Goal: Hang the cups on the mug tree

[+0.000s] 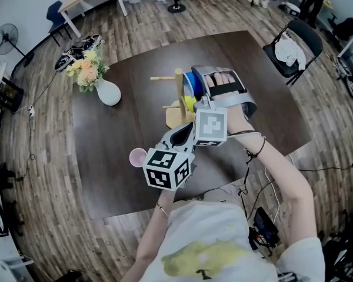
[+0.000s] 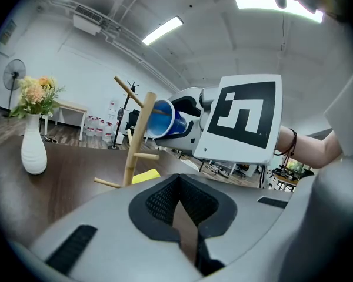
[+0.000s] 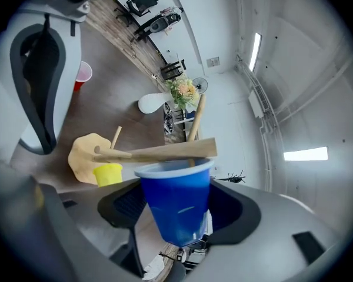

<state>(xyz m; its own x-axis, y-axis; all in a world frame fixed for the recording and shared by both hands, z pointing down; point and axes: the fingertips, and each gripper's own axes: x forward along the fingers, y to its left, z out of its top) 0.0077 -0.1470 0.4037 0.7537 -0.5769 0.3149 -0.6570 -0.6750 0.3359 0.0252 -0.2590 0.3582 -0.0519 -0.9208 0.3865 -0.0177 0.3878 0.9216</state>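
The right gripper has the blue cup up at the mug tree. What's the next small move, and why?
Probably hold the grip and nudge the blue cup until its mouth slips over a free peg. The right gripper is clamped on it; its open mouth faces the mug tree, rim at the trunk near the top, no peg visibly inside.

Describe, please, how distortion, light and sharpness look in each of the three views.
Head view: strong fisheye bends the edges of the table and the floor planks; the light is even. Left gripper view: dark corners around a round picture, and the ceiling lamp glares white. Right gripper view: the scene is rolled sideways; the blue cup is sharp, with a small highlight.
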